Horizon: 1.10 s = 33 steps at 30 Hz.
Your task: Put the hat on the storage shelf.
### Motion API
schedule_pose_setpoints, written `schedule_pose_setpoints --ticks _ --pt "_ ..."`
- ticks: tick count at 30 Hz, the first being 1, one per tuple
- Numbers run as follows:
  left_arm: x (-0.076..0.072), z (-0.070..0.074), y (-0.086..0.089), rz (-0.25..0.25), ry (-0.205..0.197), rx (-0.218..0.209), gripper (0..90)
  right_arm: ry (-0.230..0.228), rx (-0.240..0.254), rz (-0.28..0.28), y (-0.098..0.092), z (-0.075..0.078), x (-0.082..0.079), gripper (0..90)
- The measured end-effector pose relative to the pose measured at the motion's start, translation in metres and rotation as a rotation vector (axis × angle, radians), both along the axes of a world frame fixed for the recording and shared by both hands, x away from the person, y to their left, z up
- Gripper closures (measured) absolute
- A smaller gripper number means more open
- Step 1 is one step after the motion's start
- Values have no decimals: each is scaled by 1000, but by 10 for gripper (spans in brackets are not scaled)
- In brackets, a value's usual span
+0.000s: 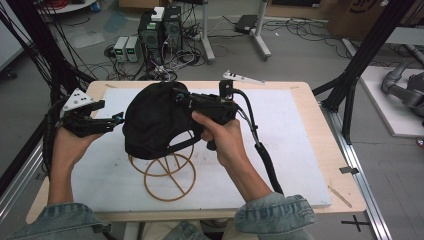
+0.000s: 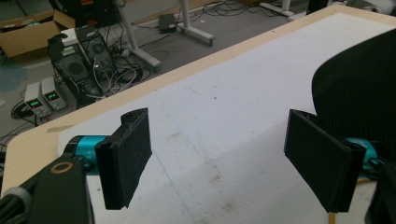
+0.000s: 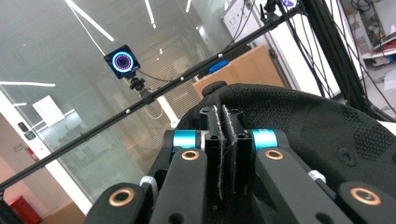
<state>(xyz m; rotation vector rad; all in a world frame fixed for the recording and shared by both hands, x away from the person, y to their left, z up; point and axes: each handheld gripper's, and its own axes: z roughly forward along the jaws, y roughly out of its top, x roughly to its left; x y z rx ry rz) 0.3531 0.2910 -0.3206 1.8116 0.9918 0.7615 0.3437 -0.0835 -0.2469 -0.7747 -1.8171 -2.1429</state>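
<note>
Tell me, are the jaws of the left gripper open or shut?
Open. The left gripper shows its two black pads standing far apart, with bare white table between them.

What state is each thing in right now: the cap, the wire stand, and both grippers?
Black cap: lifted over the stand, pinched at its edge by the right gripper.
Wire stand: upright on the white mat, partly under the cap; whether they touch is unclear.
Right gripper: shut on the cap's fabric.
Left gripper: open, nothing between the pads, beside the cap.
</note>
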Motion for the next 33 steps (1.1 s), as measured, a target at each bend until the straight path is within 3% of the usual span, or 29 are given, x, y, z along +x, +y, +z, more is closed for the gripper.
schedule_pose_setpoints --ticks 9,19,27,33 --pt "-2 2 6 59 -17 -6 231 -4 -26 30 10 -7 -5 882" --pt "-2 2 5 46 -15 -6 231 -9 -42 43 15 -12 -9 874" --pt "-1 2 4 39 -11 -6 231 -27 -29 28 11 -10 -9 824" --pt "-1 2 3 34 -11 -1 231 -52 -62 -24 3 -9 -5 763"
